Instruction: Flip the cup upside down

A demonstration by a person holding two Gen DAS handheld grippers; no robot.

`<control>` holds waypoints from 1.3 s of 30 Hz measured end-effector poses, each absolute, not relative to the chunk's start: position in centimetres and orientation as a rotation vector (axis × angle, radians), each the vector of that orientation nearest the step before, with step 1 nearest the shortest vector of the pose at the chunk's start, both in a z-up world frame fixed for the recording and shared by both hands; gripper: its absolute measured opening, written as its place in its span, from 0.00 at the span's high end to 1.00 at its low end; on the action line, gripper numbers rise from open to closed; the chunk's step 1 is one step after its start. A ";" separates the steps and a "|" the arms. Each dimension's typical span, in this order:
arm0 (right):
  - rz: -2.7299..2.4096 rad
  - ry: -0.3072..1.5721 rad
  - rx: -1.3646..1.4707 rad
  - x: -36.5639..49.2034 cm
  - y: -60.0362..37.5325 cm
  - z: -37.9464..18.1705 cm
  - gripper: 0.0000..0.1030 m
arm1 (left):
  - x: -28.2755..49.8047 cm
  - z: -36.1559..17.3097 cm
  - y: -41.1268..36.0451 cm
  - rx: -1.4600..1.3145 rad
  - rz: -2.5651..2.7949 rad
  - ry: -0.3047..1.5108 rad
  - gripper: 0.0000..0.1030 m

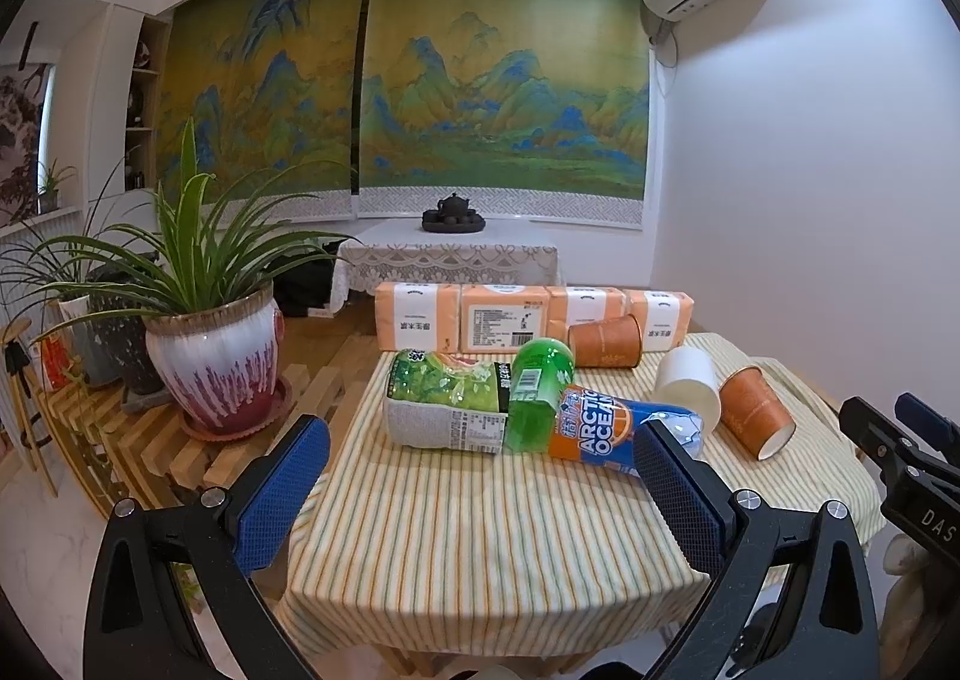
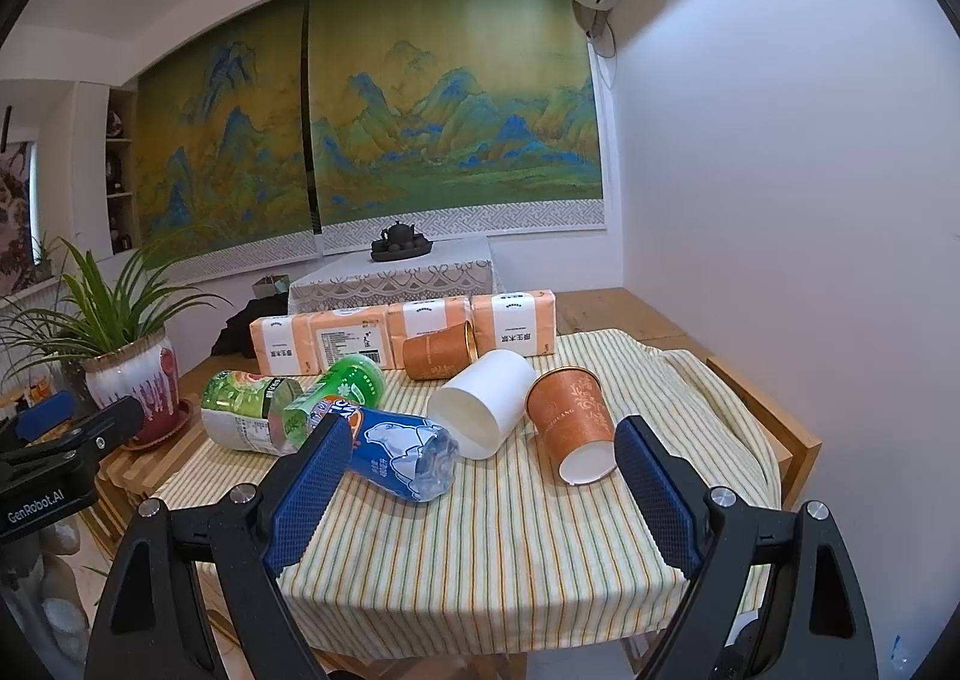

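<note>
Three paper cups lie on their sides on the striped tablecloth. A white cup [image 2: 483, 401] lies in the middle, also in the left wrist view [image 1: 689, 387]. An orange cup [image 2: 573, 422] lies to its right, open end towards me, and shows in the left wrist view too [image 1: 757, 410]. A second orange cup [image 2: 438, 350] lies further back by the tissue packs, also seen from the left wrist [image 1: 606, 341]. My right gripper [image 2: 483, 491] is open and empty, hovering in front of the white and orange cups. My left gripper [image 1: 480, 485] is open and empty before the bottles.
Three plastic bottles lie on the table's left: a blue-orange one [image 2: 384, 443], a green one [image 2: 336, 389] and a green-labelled one [image 2: 246, 410]. Orange tissue packs [image 2: 408, 332] line the back edge. A potted plant [image 1: 213, 356] stands on a wooden rack at the left.
</note>
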State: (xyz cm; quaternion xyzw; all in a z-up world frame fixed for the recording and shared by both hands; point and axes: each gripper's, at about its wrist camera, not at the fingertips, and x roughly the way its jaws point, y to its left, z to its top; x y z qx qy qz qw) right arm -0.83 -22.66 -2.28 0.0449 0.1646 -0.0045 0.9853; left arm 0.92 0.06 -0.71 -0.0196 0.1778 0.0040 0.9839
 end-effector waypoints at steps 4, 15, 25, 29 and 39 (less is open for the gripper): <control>-0.008 0.333 0.094 -0.8 -22.7 -2.3 0.16 | 1.0 -0.8 -0.1 -0.040 0.006 0.361 0.01; -0.014 0.335 0.099 -0.7 -22.9 -2.5 0.16 | 1.2 -1.0 -0.3 -0.037 0.001 0.368 0.01; -0.017 0.337 0.099 -0.6 -22.9 -2.6 0.16 | 1.4 -1.0 -0.2 -0.037 -0.002 0.375 0.01; -0.017 0.338 0.099 -0.6 -22.9 -2.6 0.16 | 1.4 -1.0 -0.2 -0.036 -0.002 0.375 0.01; -0.016 0.343 0.099 -0.6 -22.9 -2.7 0.16 | 1.6 -1.1 -0.2 -0.032 -0.003 0.380 0.01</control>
